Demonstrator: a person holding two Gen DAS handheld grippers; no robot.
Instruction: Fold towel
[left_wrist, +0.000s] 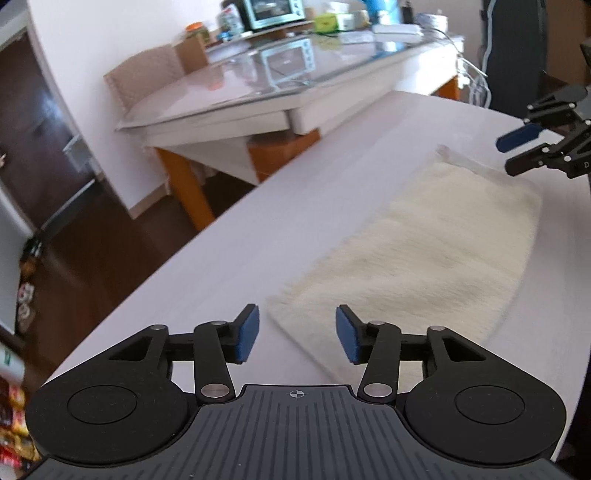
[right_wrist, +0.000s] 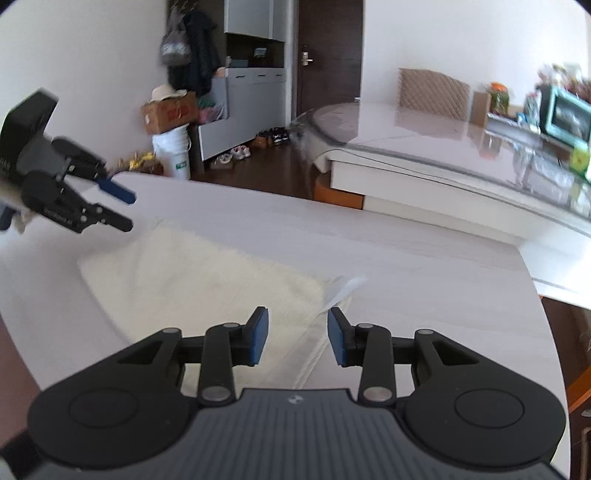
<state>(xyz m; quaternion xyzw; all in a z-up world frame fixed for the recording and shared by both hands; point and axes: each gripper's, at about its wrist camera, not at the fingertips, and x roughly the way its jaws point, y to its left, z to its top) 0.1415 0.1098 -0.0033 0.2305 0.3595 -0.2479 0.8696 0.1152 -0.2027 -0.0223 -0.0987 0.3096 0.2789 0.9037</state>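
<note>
A cream towel (left_wrist: 424, 258) lies folded and flat on the pale desk (left_wrist: 221, 266), filling the centre right of the left wrist view and the lower left of the right wrist view. The left hand-held gripper (left_wrist: 297, 334) sits at the bottom centre of its own view, released, its blue pads (left_wrist: 248, 334) spread apart with nothing between them; the near corner of the towel lies on the desk just beyond the gap. The right hand-held gripper (right_wrist: 298, 336) is likewise released at the bottom centre of its view, nothing pinched, hovering over the towel's hemmed edge, where a small white tag (right_wrist: 345, 290) sticks out. Each gripper also shows at the edge of the other's view, jaws parted, above the far end of the towel. Behind the desk stands a glass-topped table (left_wrist: 258, 85) bearing a teal toaster oven (left_wrist: 273, 13) in the upper part of the left view.
</note>
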